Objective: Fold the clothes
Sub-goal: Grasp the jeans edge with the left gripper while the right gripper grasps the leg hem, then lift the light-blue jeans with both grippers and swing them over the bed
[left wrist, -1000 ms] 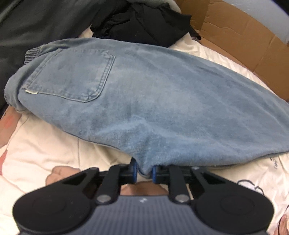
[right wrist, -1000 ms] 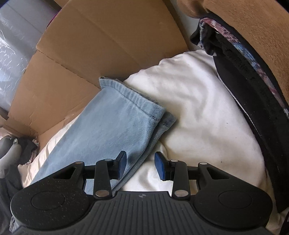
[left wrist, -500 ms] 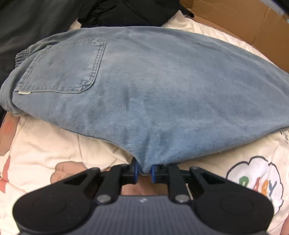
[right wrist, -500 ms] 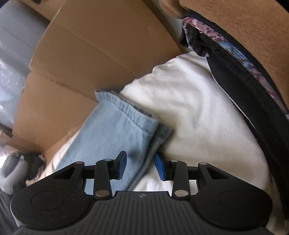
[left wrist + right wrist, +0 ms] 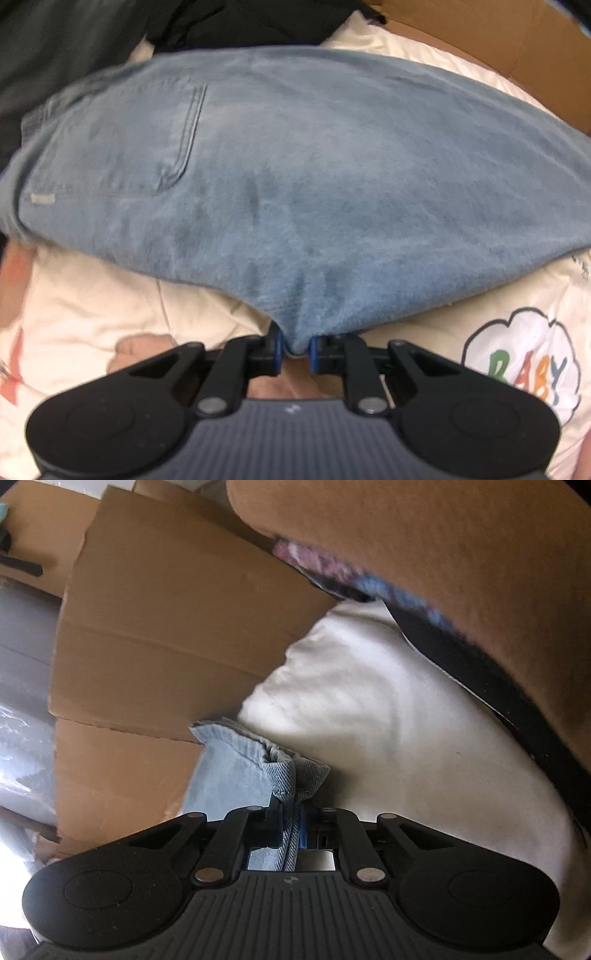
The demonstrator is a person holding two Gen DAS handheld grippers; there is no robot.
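The blue jeans (image 5: 295, 184) lie spread out flat on a soft white blanket (image 5: 110, 295). I take the jeans as the landmark, and everything else is told from them.

The left tongs (image 5: 295, 349) are at the near edge of the jeans, about the middle of their length. They are pinching a small fold of the blue cloth between the two blue pads. A back pocket (image 5: 122, 147) sits on the jeans to the left of that pinch. Beyond the jeans lies a heap of dark clothes (image 5: 240, 22), and cardboard (image 5: 498, 44) stands past their far right side. A cloud drawing with the word BABY (image 5: 524, 365) is on the blanket, on the near right of the jeans.

The right tongs (image 5: 291, 827) are at the leg end of the jeans (image 5: 236, 775). They have just been closing, and now they are pressed onto the hem (image 5: 291, 775), with the blue cloth caught between them. Here too there is cardboard (image 5: 166, 646) past the jeans, and white blanket (image 5: 388, 720) beside them.

So the long way of the jeans runs from the pocket end on the left to the hem end on the right. The left tongs hold the middle edge and the right tongs hold the far leg end. I think the next move is to bring the hem over toward the pocket end. The right hand is the nearer one for that job, and the left hand keeps the middle from sliding.
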